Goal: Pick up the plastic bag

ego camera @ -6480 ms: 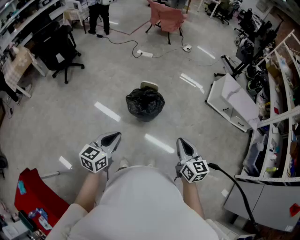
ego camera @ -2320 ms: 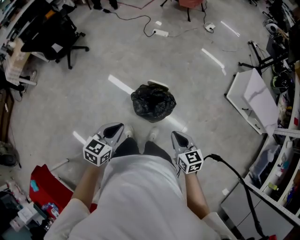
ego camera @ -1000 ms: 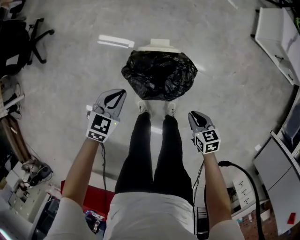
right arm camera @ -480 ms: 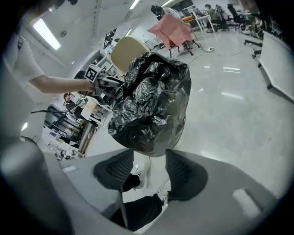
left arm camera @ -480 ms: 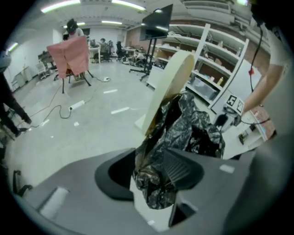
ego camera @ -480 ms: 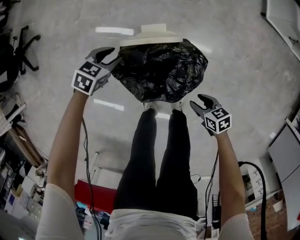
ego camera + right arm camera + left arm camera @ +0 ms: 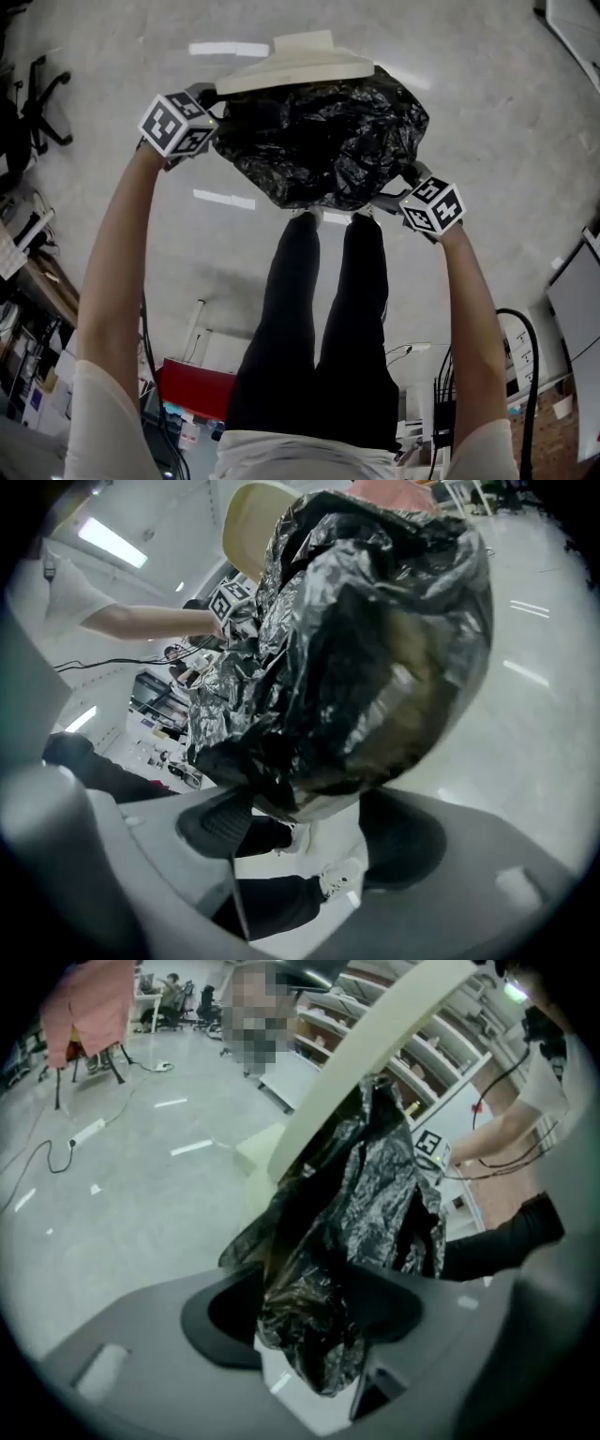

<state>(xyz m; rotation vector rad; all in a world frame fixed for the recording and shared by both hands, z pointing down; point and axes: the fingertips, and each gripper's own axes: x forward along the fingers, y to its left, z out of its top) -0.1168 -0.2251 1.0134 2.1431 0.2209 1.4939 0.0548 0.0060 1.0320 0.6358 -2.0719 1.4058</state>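
A crumpled black plastic bag [image 7: 323, 141] stands on the grey floor in front of my feet, with a cream lid [image 7: 300, 66] behind its top. My left gripper [image 7: 208, 97] is at the bag's upper left edge. In the left gripper view its jaws [image 7: 314, 1312] are opening, and a fold of bag film [image 7: 356, 1194] hangs loose between them. My right gripper [image 7: 398, 183] is at the bag's lower right side. Its jaws [image 7: 309, 822] are opening too, wide apart, with the bag's bottom edge [image 7: 356, 639] just over the gap.
My legs [image 7: 319, 319] and white shoes [image 7: 305, 216] stand right behind the bag. An office chair [image 7: 33, 103] is at the far left, a red object [image 7: 192, 389] is low on the floor behind me, and a black cable [image 7: 520, 347] hangs at the right.
I walked up to the bag and bent over it. Both grippers reached forward to the bag's two sides, and their jaws have spread apart.
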